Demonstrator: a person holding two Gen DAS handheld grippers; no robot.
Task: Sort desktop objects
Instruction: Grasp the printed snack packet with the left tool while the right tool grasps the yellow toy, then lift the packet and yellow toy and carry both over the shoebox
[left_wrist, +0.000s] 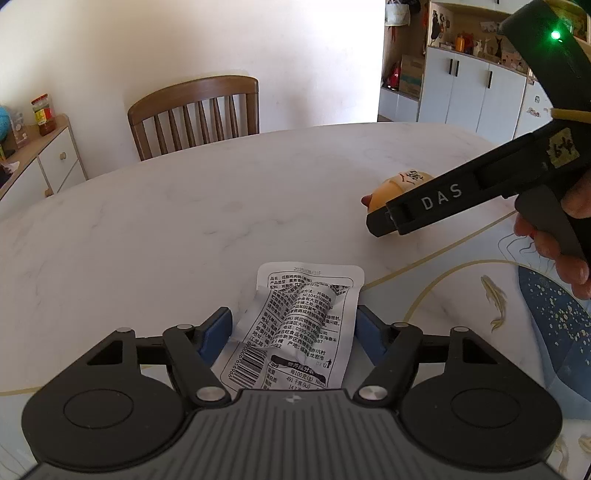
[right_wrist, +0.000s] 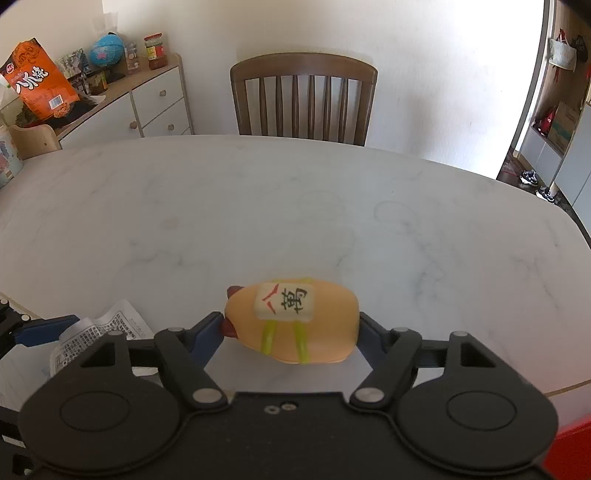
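Two grips forming at once. Left gripper (left_wrist: 293, 328): jaws spread around silver snack packet (left_wrist: 295, 325) on table (left_wrist: 184, 229), long axis running forward between blue pads, right pad just touching an edge, left apart. Right gripper (right_wrist: 290, 332): jaws closing across hot-dog toy (right_wrist: 295, 325), long axis crosswise, both ends touching pads; firmness unclear.

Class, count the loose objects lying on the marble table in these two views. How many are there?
2. The white snack packet lies between the left gripper's fingers; the yellow toy lies between the right gripper's fingers. Others may sit out of frame.
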